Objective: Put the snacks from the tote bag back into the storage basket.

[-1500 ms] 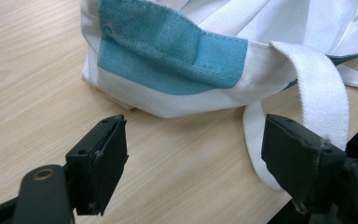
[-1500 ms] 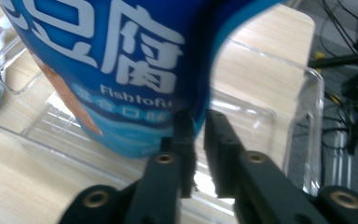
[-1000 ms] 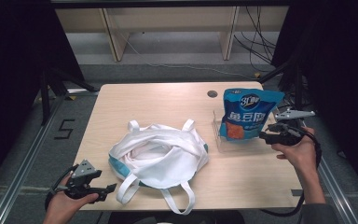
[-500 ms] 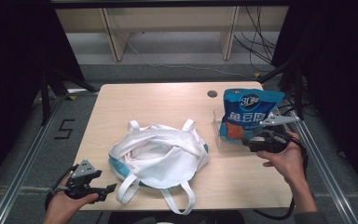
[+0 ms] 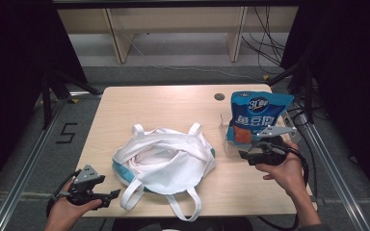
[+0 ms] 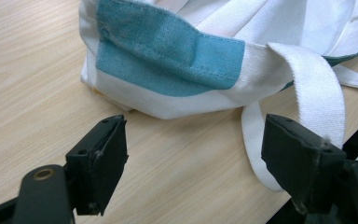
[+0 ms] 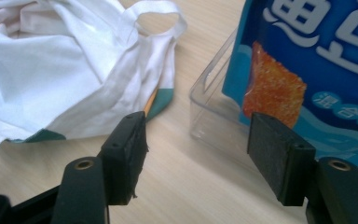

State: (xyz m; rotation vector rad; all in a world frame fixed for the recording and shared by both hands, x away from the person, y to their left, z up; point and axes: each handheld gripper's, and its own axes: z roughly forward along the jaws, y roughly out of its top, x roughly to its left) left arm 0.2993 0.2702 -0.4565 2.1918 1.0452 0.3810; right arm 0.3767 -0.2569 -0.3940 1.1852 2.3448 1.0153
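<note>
Right tool (image 5: 244, 155) released, jaws just been opening with nothing between them, just beside the clear holder (image 5: 225, 139) in which the blue snack bag (image 5: 256, 115) stands upright at the counter's (image 5: 164, 103) right side. Left tool (image 5: 112, 195) released, near the white tote bag (image 5: 166, 159) lying mid-counter.

I read large white Chinese characters on the blue bag (image 5: 257, 118), with a round logo near its top, too small for me to make out. In the right gripper view smaller characters run beneath them. A black "5" (image 5: 66, 133) marks the floor left of the table.
</note>
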